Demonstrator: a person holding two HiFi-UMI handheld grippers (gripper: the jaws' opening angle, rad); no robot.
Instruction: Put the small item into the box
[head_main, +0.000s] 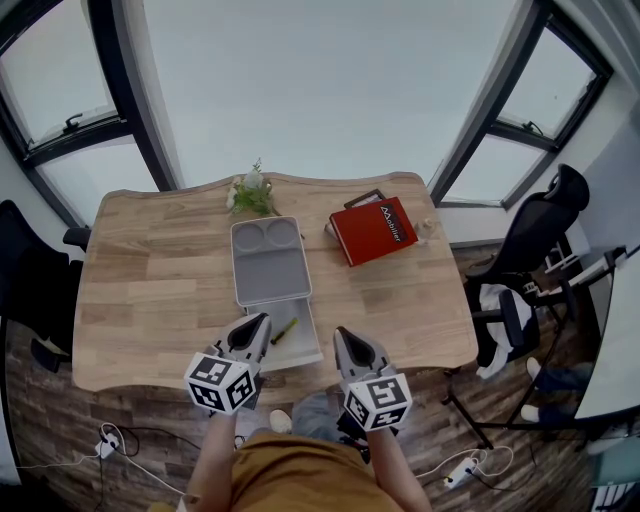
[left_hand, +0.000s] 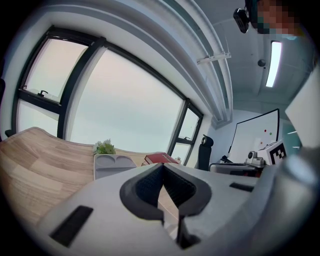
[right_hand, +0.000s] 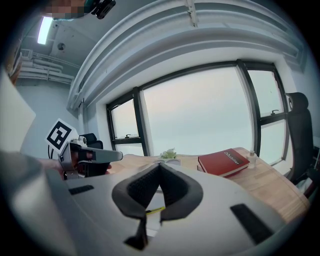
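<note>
Sharing closed fingers, left gripper's (left_hand: 161, 166) view lacks the yellow item (right_hand: 155, 210) right gripper's (right_hand: 159, 166) shows.

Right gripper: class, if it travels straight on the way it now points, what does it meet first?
Most likely the grey box, whose white front part holds the yellow-green item; the right gripper aims over it towards the plant. Height is unclear.

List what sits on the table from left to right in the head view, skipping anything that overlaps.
The grey box → the red book → the small bottle.
</note>
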